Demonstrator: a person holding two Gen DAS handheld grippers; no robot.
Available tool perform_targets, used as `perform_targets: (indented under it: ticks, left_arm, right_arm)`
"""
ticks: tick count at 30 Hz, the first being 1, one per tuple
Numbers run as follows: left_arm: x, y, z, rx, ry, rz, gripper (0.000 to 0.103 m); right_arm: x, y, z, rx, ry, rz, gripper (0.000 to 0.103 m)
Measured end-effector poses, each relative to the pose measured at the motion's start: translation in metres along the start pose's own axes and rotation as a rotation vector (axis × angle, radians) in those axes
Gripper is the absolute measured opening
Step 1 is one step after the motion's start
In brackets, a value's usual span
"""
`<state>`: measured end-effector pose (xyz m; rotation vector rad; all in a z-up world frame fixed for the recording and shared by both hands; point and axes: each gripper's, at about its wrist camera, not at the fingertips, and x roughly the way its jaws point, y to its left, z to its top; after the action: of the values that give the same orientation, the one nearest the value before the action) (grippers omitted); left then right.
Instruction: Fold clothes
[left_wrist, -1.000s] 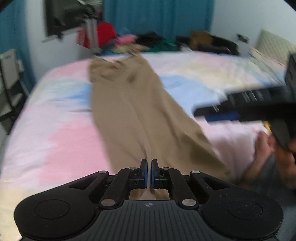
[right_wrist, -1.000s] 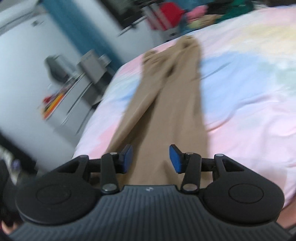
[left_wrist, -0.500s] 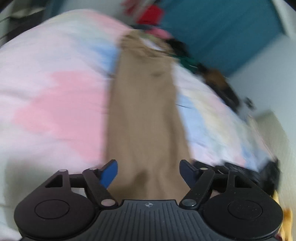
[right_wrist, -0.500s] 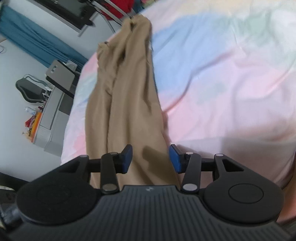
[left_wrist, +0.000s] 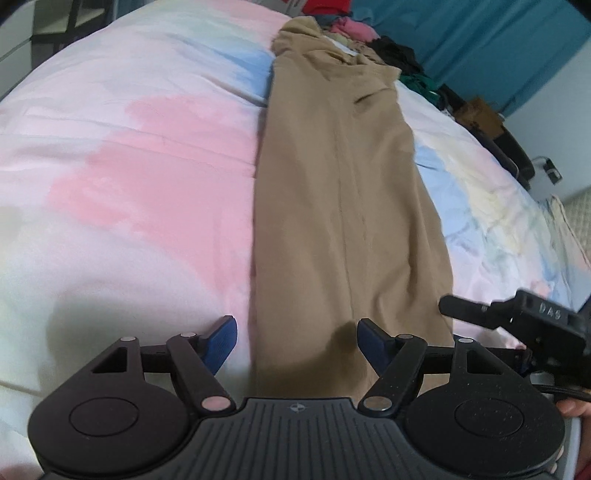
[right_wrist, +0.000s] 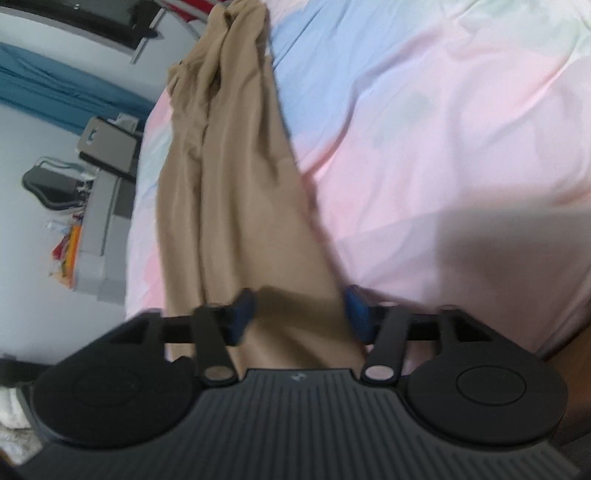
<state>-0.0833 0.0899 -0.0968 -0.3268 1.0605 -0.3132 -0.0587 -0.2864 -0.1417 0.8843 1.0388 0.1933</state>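
Left gripper (left_wrist: 297, 341) (jaws spread) straddles trousers (left_wrist: 343, 192).

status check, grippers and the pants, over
Left gripper open, empty. Right gripper open, empty. Tan pants flat lengthwise on the bed, near end between both jaws. Nothing in the way.

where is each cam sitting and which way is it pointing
Left wrist: on the left gripper, low over the near end of the bed, looking along the tan trousers toward the teal curtain; open blue fingers, the right gripper and a fingertip show.
Right wrist: on the right gripper, same end, tilted, facing up the trousers toward a desk; open fingers show.
Shared: trousers lying lengthwise on the pastel bed.
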Motion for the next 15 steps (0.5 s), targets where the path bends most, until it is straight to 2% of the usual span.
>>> perform_targets:
  ticks: [5, 8, 12, 14, 15]
  left_arm:
    - [0.006, -0.007, -0.008, 0.014, 0.034, -0.019, 0.074]
    - [0.005, -0.007, -0.012, 0.01, 0.045, -0.033, 0.073]
    - [0.013, -0.005, -0.014, -0.023, 0.083, -0.117, 0.072]
    - [0.014, -0.007, -0.016, -0.014, 0.096, -0.123, 0.064]
    - [0.014, -0.008, -0.017, -0.007, 0.1, -0.123, 0.06]
  right_arm:
    - [0.001, 0.001, -0.008, 0.008, 0.042, -0.023, 0.073]
    - [0.0, -0.002, -0.013, 0.032, 0.076, -0.009, 0.073]
    - [0.005, 0.001, -0.021, 0.016, 0.151, 0.022, 0.074]
    - [0.005, 0.007, -0.023, -0.006, 0.162, 0.022, 0.066]
    - [0.002, 0.009, -0.023, -0.021, 0.149, 0.022, 0.055]
